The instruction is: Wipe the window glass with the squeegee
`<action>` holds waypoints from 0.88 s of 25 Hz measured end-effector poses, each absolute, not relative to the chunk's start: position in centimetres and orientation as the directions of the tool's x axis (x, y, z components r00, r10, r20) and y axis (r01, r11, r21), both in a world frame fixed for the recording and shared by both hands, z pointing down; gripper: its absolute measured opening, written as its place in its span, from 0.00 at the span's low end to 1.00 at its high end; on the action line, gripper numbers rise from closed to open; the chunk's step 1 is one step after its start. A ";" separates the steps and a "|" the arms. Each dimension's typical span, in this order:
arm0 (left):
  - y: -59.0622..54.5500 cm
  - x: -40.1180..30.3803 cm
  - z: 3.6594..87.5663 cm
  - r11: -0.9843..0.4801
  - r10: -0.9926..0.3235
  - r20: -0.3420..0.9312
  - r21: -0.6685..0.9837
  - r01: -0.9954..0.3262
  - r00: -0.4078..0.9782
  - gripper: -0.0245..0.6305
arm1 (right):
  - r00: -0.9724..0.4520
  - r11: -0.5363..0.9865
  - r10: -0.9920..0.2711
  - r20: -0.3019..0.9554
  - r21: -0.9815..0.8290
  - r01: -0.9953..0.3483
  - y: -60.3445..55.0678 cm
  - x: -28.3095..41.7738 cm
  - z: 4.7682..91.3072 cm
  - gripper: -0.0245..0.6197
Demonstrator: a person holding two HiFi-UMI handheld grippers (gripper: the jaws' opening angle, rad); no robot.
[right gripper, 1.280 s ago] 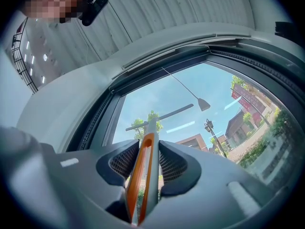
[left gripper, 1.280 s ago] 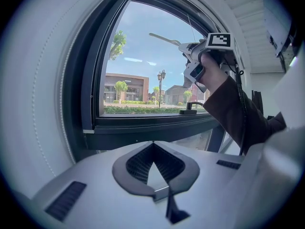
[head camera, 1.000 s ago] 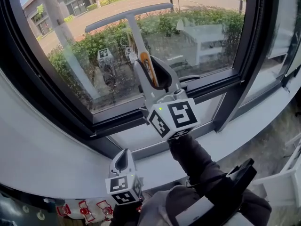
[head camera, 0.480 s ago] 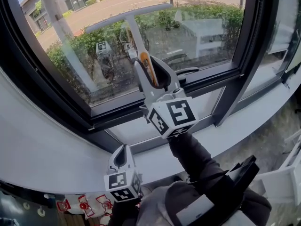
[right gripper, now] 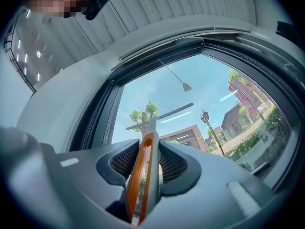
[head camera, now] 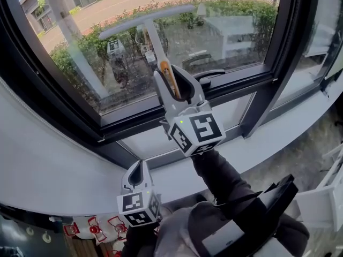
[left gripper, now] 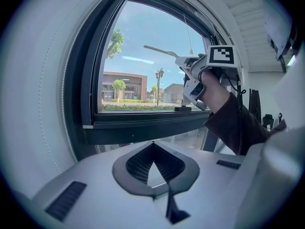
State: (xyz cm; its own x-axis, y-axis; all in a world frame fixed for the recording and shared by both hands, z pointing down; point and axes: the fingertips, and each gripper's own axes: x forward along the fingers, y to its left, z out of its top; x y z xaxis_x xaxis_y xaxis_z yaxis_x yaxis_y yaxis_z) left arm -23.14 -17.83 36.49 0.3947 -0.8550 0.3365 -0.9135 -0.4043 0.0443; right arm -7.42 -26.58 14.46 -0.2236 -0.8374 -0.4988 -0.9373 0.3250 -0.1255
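Observation:
The squeegee [head camera: 153, 42] has a grey T-shaped head and a grey and orange handle. My right gripper [head camera: 174, 87] is shut on the squeegee's handle and holds it up against the window glass [head camera: 225, 31], the blade [head camera: 146, 19] lying across the upper pane. In the right gripper view the orange handle [right gripper: 143, 171] runs between the jaws, with the blade [right gripper: 159, 116] ahead on the glass. My left gripper [head camera: 136, 176] hangs low by the white sill, shut with nothing in it; its jaw tips meet in the left gripper view [left gripper: 153, 175], where the right gripper [left gripper: 188, 68] appears too.
A dark window frame [head camera: 177, 114] borders the pane, with a vertical mullion [head camera: 273, 63] at right. A black latch handle [head camera: 206, 75] sits on the bottom rail near my right gripper. The white sill [head camera: 177, 170] curves below. A sleeved arm [head camera: 225, 186] reaches up from below.
The right gripper and squeegee have shifted slightly up the glass. The left gripper stays low by the sill, drifting down a little in the view.

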 end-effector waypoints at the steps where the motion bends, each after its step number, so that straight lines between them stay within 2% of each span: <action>1: -17.8 -23.2 36.6 -0.404 -0.855 0.337 0.044 -0.914 0.395 0.04 | -0.224 0.324 -0.840 -0.495 -0.126 -0.938 -26.6 -7.4 14.7 0.23; 22: -16.4 -22.7 36.7 -0.424 -0.846 0.341 0.034 -0.905 0.409 0.04 | -0.230 0.319 -0.886 -0.403 -0.169 -0.933 -25.9 -7.8 20.3 0.23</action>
